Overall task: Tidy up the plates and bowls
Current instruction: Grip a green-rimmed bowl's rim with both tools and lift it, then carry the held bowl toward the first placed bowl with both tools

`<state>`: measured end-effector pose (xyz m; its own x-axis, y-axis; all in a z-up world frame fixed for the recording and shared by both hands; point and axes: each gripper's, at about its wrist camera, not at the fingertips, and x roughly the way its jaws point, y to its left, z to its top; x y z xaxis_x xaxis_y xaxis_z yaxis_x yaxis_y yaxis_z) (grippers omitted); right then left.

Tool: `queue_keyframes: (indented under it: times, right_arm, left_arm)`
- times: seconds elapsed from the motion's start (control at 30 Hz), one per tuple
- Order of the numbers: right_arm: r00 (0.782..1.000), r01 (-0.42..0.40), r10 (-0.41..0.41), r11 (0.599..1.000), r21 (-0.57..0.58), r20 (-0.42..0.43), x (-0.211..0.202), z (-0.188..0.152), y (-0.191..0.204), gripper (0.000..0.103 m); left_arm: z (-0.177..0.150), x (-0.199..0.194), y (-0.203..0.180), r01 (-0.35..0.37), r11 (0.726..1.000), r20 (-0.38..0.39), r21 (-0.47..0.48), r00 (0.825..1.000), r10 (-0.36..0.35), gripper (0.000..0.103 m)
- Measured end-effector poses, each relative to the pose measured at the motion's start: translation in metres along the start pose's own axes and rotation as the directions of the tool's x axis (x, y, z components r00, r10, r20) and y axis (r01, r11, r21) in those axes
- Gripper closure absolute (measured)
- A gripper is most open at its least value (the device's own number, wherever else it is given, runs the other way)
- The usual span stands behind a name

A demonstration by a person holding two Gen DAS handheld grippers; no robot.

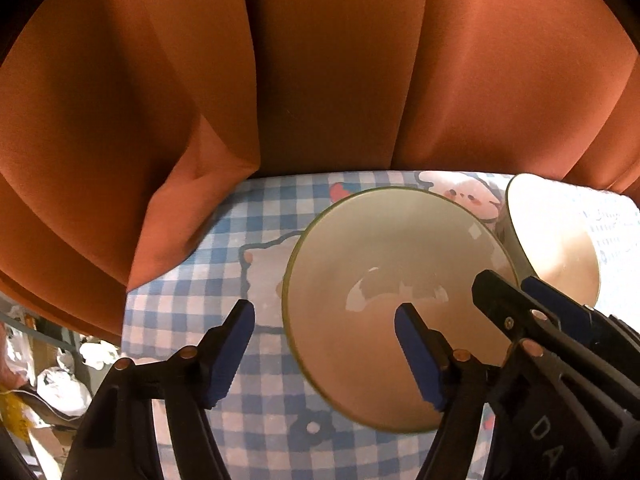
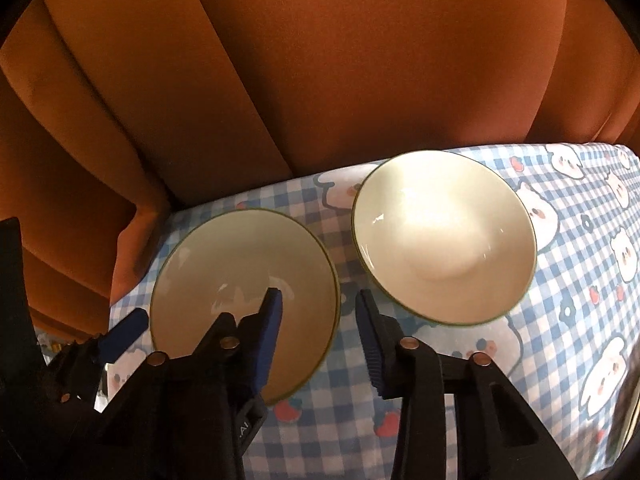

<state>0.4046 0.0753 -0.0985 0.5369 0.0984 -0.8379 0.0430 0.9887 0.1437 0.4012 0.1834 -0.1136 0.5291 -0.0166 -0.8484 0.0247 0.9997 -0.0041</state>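
Both hand-held grippers are working the same cream ceramic bowl with a thin green rim (image 2: 244,280), the one nearer the orange curtain's (image 2: 320,60) folded corner. Right gripper (image 2: 319,344), black with blue ribbed pads, straddles that bowl's rim: one pad sits inside the bowl, the other outside over the blue-and-white checked tablecloth with cartoon animals (image 2: 560,280). Its jaws look partly spread, and I can't tell whether the pads actually press the rim. Left gripper (image 1: 324,354) is spread wider and straddles the opposite side of the same bowl the same way, pads not visibly touching it. A second matching cream bowl (image 2: 444,238) sits just beside the first, on the side away from the curtain corner, apart from both grippers.
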Motion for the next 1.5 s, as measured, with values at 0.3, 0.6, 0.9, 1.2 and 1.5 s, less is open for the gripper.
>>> queue_keyframes:
  times: [0.3,0.6,0.9,1.2,1.5]
  right_arm:
    - [1.000,0.024,-0.024,1.000,-0.009,0.006,0.017,0.011,0.000,0.083]
    - [0.999,0.040,-0.041,0.999,-0.022,-0.016,0.017,0.007,0.000,0.086]
    - [0.996,0.037,-0.039,0.999,-0.022,-0.084,-0.005,-0.026,-0.007,0.086]
    - [0.995,0.024,-0.026,0.999,-0.028,-0.091,-0.012,-0.047,-0.006,0.086]
    - [0.997,0.065,-0.067,0.996,-0.060,-0.041,0.000,-0.029,0.000,0.079]
  left_arm:
    - [0.006,0.021,0.002,0.031,0.999,-0.042,-0.019,0.999,-0.032,0.064]
    - [0.001,0.016,0.000,0.019,1.000,-0.062,0.012,0.998,-0.018,0.069]
    - [-0.039,-0.008,0.000,0.045,0.999,-0.107,0.018,0.993,-0.043,0.069]
    - [-0.039,-0.014,0.009,0.050,0.999,-0.079,-0.011,0.996,-0.050,0.069]
    - [-0.029,-0.003,0.006,0.085,0.996,-0.070,-0.010,0.994,-0.086,0.069]
